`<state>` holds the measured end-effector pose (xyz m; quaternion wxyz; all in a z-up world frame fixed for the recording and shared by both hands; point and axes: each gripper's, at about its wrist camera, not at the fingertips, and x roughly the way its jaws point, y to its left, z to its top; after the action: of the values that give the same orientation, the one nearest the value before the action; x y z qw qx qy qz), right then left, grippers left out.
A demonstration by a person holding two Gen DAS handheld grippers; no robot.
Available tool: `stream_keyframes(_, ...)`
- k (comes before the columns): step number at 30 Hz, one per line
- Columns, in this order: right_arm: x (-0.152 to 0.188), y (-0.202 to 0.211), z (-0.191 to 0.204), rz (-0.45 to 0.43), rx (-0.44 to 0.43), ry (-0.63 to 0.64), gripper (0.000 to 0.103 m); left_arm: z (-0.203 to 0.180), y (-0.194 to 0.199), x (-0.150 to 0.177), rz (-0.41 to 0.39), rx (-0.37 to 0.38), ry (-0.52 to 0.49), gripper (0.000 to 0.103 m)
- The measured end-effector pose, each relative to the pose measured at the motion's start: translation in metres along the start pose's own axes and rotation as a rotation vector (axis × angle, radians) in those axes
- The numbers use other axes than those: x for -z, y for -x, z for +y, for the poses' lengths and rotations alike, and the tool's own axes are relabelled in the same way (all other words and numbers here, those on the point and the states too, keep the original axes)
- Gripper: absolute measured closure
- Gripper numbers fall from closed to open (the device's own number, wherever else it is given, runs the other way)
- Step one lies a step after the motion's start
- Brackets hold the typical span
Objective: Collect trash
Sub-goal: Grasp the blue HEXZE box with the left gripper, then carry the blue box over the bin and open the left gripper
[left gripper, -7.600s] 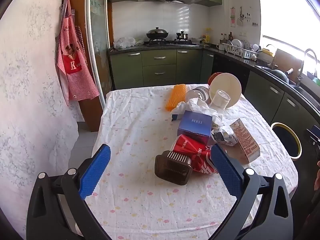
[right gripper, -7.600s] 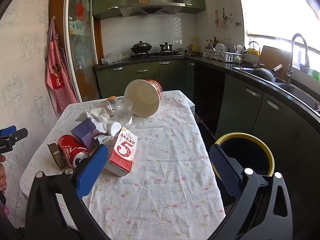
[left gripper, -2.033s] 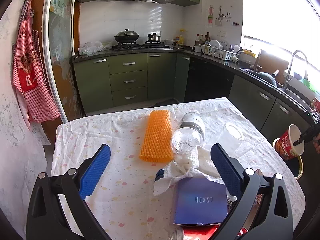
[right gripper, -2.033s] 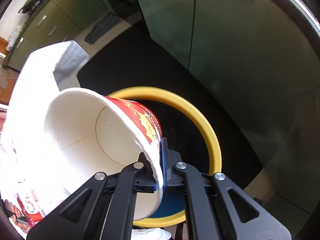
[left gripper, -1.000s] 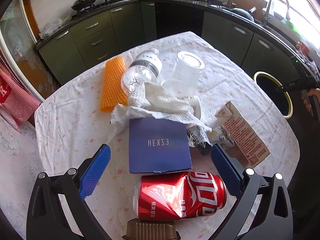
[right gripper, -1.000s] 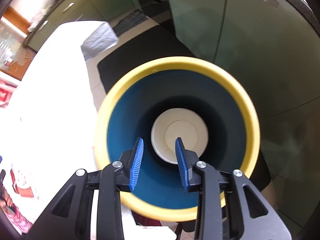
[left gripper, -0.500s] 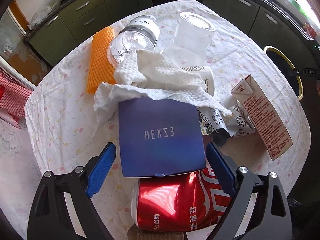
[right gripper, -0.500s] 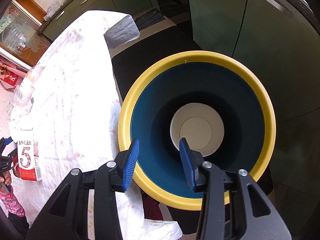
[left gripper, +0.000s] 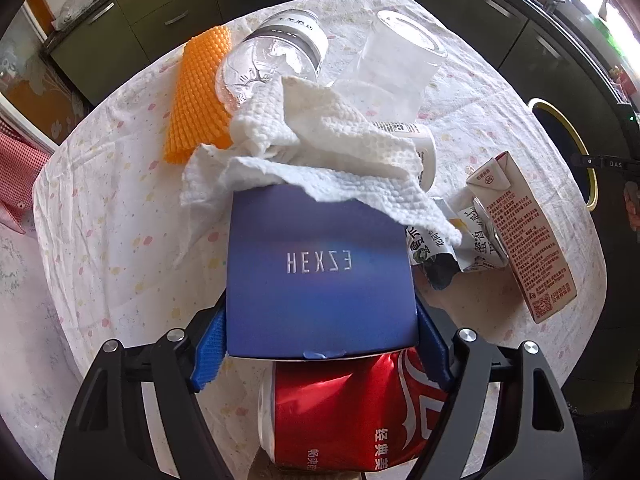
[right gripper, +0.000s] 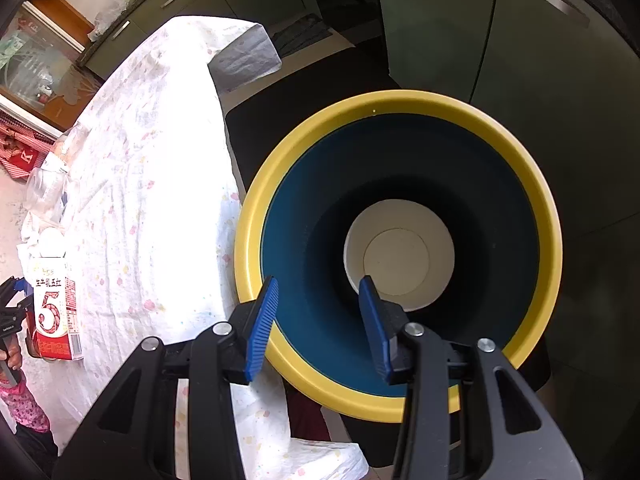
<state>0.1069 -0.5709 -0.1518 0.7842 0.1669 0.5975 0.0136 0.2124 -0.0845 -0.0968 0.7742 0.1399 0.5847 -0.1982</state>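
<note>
One paper cup (right gripper: 398, 255) already at bottom of yellow-rimmed bin (right gripper: 400, 406), frame centre. Right gripper (right gripper: 318, 314) above it, released, empty. Left gripper (left gripper: 320, 354) clenched on blue box (left gripper: 320, 276), mid-frame. Left on table (left gripper: 100, 208): can (left gripper: 352, 416), carton (left gripper: 520, 236), bottle (left gripper: 276, 56), tissue (left gripper: 316, 160).

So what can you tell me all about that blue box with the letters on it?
The blue box looks like smooth cardboard, dark blue fading lighter across the middle, with pale raised letters that read mirrored on its top face. The left hand-held gripper has a blue finger pressed on each side. A crumpled white paper towel drapes over its far edge, and a dented red can lies just in front.
</note>
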Motion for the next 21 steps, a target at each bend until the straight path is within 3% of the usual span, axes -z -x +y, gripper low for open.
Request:
stream_keyframes(14,0.009,0.006,0.006,-0.018,-0.030,0.010,0.063,-0.006,0.088,0.013,-0.188,-0.014,-0.002,0.026)
stream_keyframes(21,0.017,0.030,-0.004,-0.068,-0.017,-0.007,0.063,-0.055,0.107,-0.003,-0.240,0.039,-0.110,0.026)
